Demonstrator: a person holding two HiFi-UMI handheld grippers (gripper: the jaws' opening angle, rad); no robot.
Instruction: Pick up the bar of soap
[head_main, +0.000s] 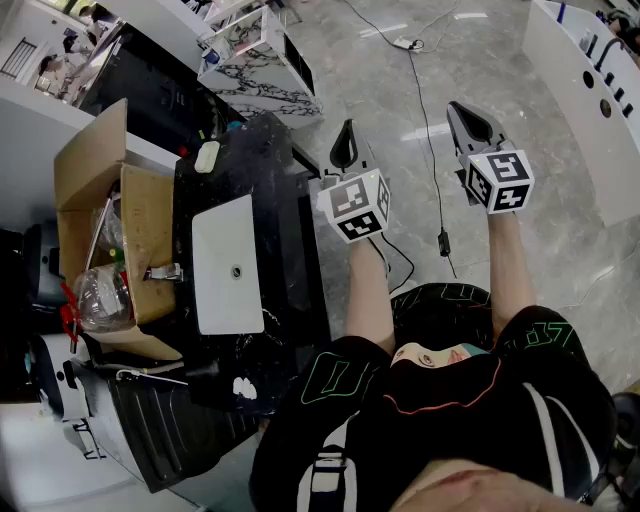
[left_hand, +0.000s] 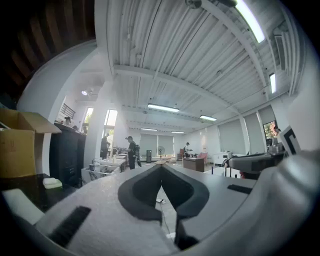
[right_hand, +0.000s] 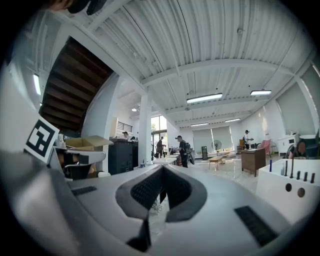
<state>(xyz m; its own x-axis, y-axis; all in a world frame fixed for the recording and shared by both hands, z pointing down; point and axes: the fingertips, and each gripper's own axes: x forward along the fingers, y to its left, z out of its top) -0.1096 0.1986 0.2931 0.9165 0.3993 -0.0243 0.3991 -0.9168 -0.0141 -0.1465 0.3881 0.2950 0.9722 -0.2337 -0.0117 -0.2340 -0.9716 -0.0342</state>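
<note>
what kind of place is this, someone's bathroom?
Probably not a home: more likely a big open workshop or showroom hall. A black counter with a white sink stands on a polished floor with a cable trailing across it, under long ceiling strip lights.

The place is a large open test hall, fitted out like a bathroom showroom. A polished stone floor (head_main: 560, 265) is crossed by a loose cable (head_main: 425, 120). On the left, a black counter (head_main: 295, 200) with a white sink (head_main: 215, 295) is set beside a cardboard box (head_main: 95, 170). A ribbed white ceiling (right_hand: 210, 40) with strip lights (right_hand: 203, 98) is seen overhead, and people (right_hand: 181, 149) are gathered at far benches.
</note>
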